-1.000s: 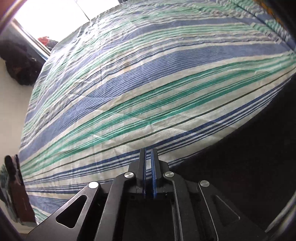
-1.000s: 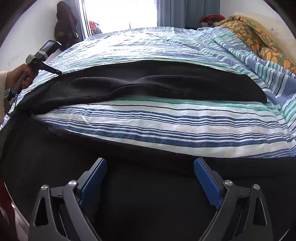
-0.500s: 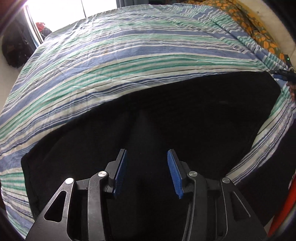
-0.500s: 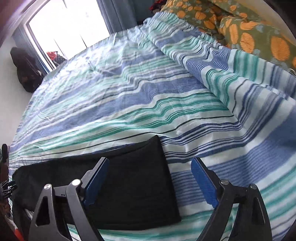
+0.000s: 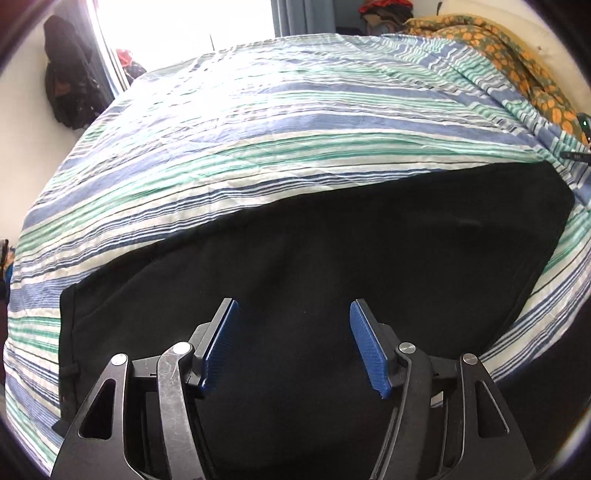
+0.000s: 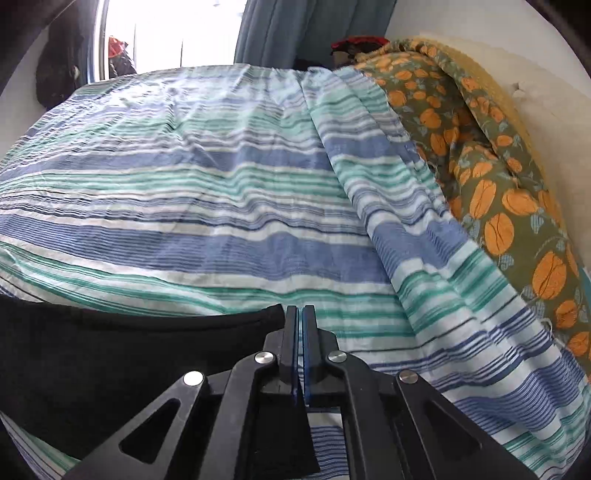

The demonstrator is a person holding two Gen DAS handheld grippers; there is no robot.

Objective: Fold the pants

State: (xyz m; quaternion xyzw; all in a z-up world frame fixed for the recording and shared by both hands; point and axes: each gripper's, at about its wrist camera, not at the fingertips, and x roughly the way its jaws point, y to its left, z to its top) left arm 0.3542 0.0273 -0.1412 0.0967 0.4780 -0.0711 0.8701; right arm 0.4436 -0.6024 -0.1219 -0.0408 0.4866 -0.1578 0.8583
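Note:
Black pants [image 5: 369, 251] lie flat and lengthwise along the near side of a striped bed sheet [image 5: 258, 129]. My left gripper [image 5: 291, 339] hovers over their left part. Its jaws are opening, its blue pads [image 5: 221, 343] stand apart, and only the cloth below lies between them. In the right wrist view the pants [image 6: 110, 350] end at a far corner, right at my right gripper [image 6: 300, 314]. That gripper's jaws are shut, and the cloth's edge runs in under its fingertips.
An olive blanket with orange flowers [image 6: 498, 203] is heaped along the wall on the right of the bed. Dark clothes [image 5: 70, 85] hang by the bright window at the back left. A blue curtain [image 6: 295, 33] hangs behind the bed. The striped sheet [image 6: 184, 184] stretches beyond the pants.
My left gripper swung from bare sheet to over the pants and its jaws went from shut to wide apart. My right gripper travelled right to the pants' end and its jaws closed.

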